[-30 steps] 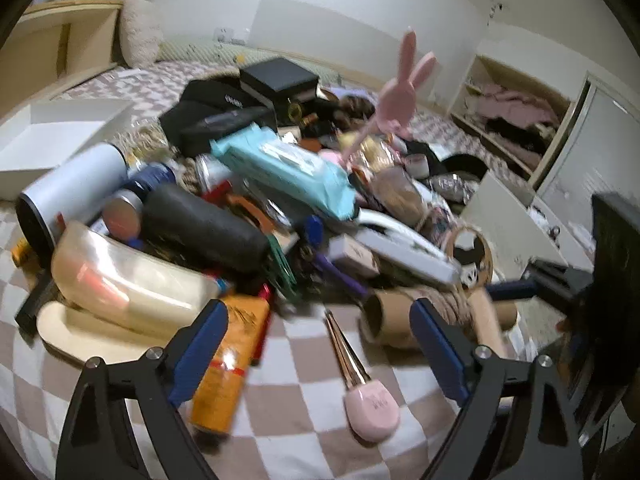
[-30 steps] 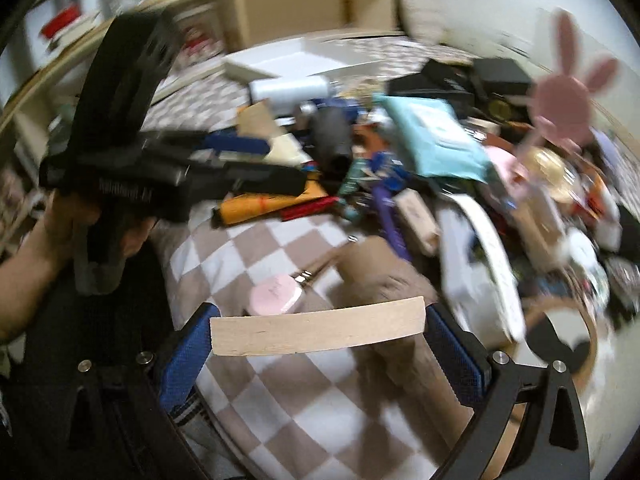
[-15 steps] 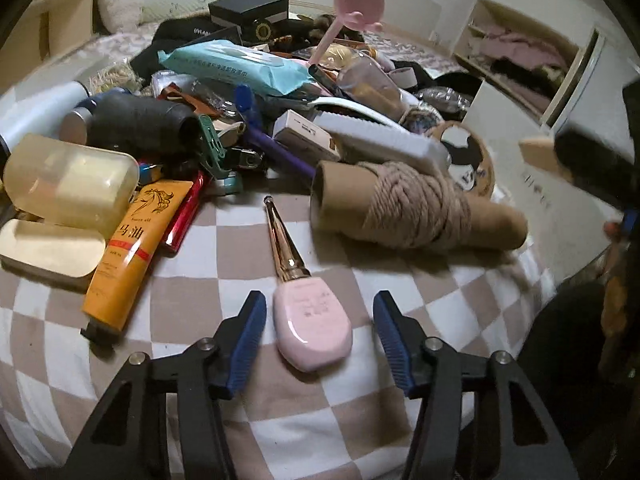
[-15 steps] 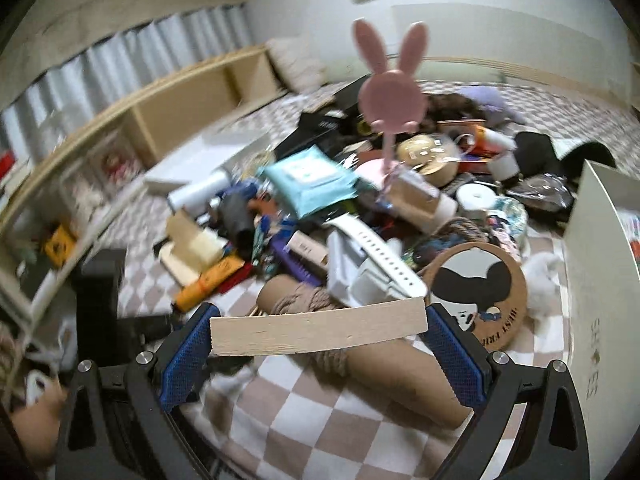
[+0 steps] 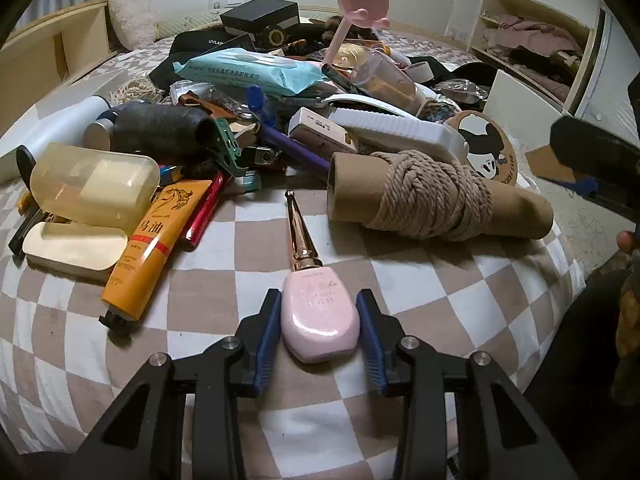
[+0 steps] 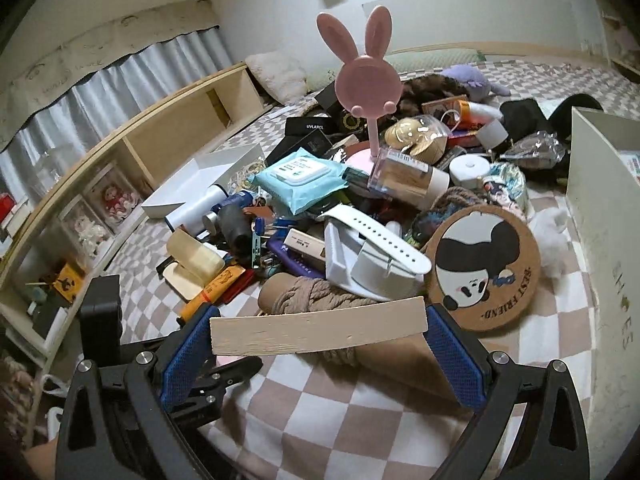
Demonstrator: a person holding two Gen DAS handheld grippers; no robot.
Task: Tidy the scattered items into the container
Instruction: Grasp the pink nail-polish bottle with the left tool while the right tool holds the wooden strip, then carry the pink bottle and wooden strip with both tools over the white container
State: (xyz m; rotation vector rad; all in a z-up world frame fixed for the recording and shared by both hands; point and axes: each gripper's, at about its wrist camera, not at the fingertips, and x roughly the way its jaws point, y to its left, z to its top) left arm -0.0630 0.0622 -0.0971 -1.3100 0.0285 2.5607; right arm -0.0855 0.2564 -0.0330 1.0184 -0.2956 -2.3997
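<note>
Checkered bedspread (image 5: 224,276), cluttered. Left gripper (image 5: 319,320) just closing, pads against pink bottle (image 5: 318,318); right gripper (image 6: 319,344) clamping wooden slat (image 6: 318,330).

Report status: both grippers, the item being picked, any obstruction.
Left gripper just closing, pads against pink bottle on checked blanket. Right gripper holds wooden slat. Rope-wrapped tube beyond, clear.

Hidden and cut-off parts of the clutter on the bed

In the right wrist view the wooden slat (image 6: 318,332) covers the middle of the rope-wound cardboard tube (image 6: 280,292), and the white box (image 6: 600,240) at the bed's right edge runs out of frame. In the left wrist view the right tool (image 5: 592,160) is a dark blur, the white bottle (image 5: 52,128) is cut off at the left, and the print on the pink nail-polish bottle (image 5: 318,312) is too faint to read.
</note>
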